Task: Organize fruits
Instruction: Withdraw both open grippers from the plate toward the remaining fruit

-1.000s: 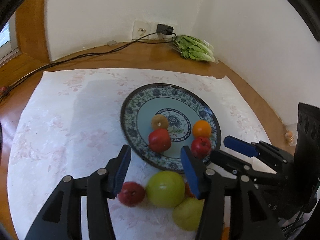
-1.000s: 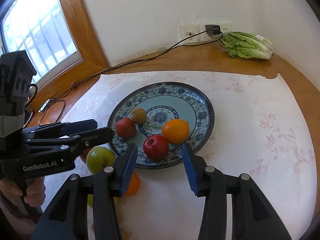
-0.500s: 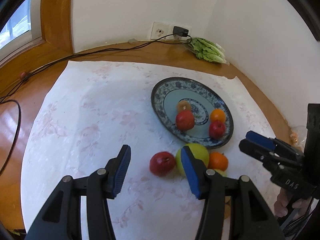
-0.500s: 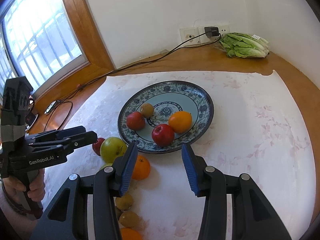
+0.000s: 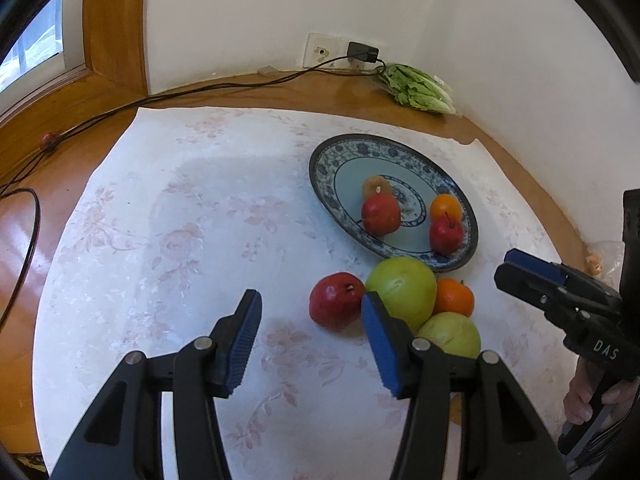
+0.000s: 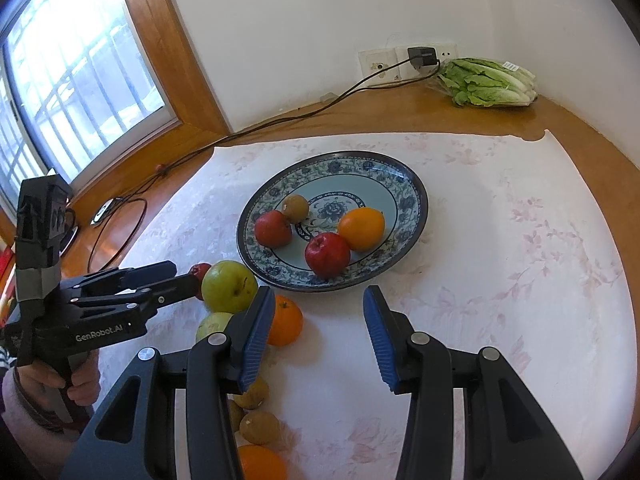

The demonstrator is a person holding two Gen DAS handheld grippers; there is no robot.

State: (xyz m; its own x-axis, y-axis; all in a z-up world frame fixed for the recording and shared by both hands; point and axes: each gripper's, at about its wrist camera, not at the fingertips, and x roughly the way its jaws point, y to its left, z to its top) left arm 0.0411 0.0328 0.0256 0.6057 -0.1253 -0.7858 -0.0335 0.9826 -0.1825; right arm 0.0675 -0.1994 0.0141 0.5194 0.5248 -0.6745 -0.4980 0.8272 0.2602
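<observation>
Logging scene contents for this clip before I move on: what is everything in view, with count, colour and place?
plate: one, blue floral, on the cloth
fruit on plate: four; two red, one orange, one brown
fruit off plate, near edge of cloth: one red, two green, two orange, about three small brown
cloth: one, white with pink flowers, on the wooden surface
lettuce: one, green, bagged, back corner
wall socket with black plug: one; black cable trails left
window: one, wooden frame, left
left tool: black with blue pads, open, empty
right tool: same, open, empty
hand: holding the left tool's handle
</observation>
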